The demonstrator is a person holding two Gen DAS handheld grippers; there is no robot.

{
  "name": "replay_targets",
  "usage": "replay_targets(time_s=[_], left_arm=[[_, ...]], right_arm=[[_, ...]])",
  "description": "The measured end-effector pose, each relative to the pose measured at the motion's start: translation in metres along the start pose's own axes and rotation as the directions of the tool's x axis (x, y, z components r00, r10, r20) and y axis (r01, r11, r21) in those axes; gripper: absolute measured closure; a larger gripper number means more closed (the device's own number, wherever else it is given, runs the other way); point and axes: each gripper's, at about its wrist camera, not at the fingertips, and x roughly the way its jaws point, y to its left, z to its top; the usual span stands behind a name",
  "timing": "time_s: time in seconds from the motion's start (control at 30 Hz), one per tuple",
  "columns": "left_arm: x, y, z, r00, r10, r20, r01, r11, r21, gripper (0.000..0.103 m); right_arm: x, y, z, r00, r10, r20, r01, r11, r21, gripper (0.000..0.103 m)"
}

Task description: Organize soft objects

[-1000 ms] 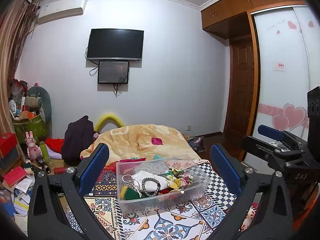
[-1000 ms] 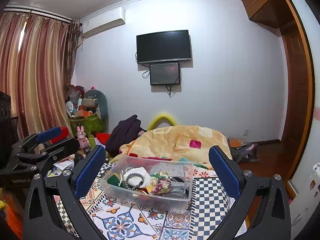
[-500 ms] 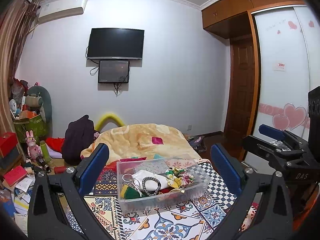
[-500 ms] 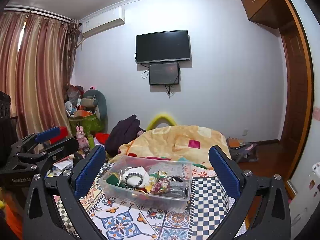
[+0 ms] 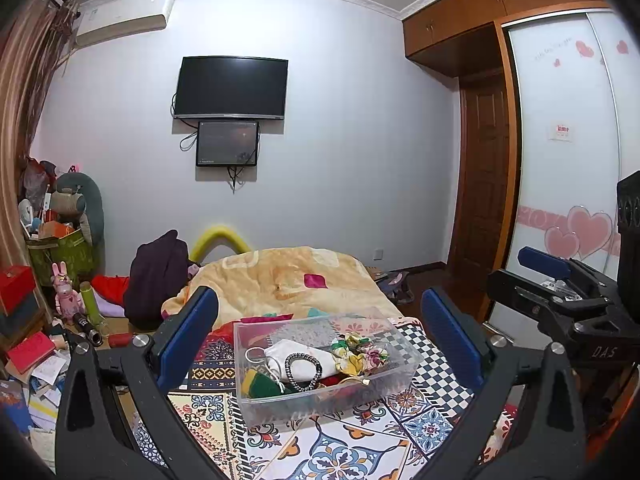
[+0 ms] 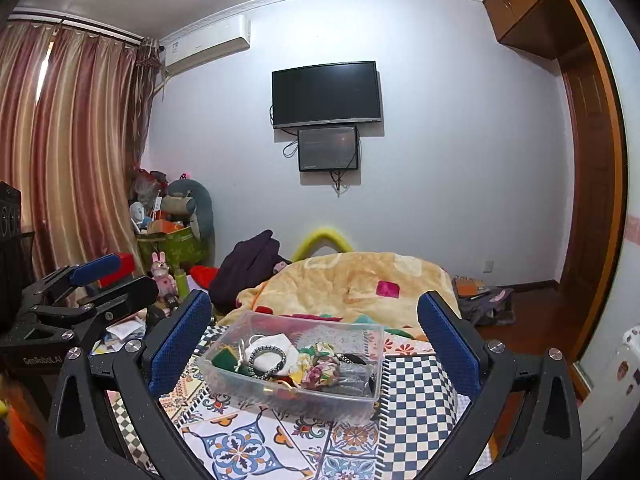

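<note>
While we're holding both tools out over the bed, we're looking at a clear plastic bin (image 5: pixel 326 364) sitting on a patchwork-patterned bedspread (image 5: pixel 344 452), and both grippers are hanging back from it, not touching anything. Our left gripper (image 5: pixel 320 344) is spread wide with nothing between its blue pads (image 5: pixel 188 336), and the right gripper (image 6: pixel 314 342) is doing the same, jaws wide and empty. From each wrist view the bin is showing up right in the gap between the fingers, sitting further up the bed than the tips. Inside the bin we're seeing a jumble of soft stuff: a white pouch (image 5: pixel 296 360) with a dark beaded bracelet (image 5: pixel 303 366) lying on top of it, a green and yellow fabric piece (image 5: pixel 260 384) at the near left corner, and floral scrunchies (image 5: pixel 358 354) bunched toward the right. In the right wrist view a floral scrunchie (image 6: pixel 318 372) is sitting near the front wall of the bin, beside some grey fabric (image 6: pixel 352 376). Behind the bin an orange-yellow blanket (image 5: pixel 288 276) is piling up, with a dark jacket (image 5: pixel 156 276) lying to its left. We're also catching the other gripper at the edge of each view, off to the side of the bin. A TV (image 5: pixel 232 87) is hanging on the far wall.
</note>
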Motion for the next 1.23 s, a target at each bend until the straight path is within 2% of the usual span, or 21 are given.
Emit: replay_targets(time_s=[1.23], left_arm=[[0.0046,-0.0043,-0.0016,0.999,-0.037,-0.022,0.037,0.999,0.002,0.000]], right_arm=[[-0.0001,-0.0006,0.0014,1.000,-0.001,-0.006,0.001,1.000,-0.004,0.000]])
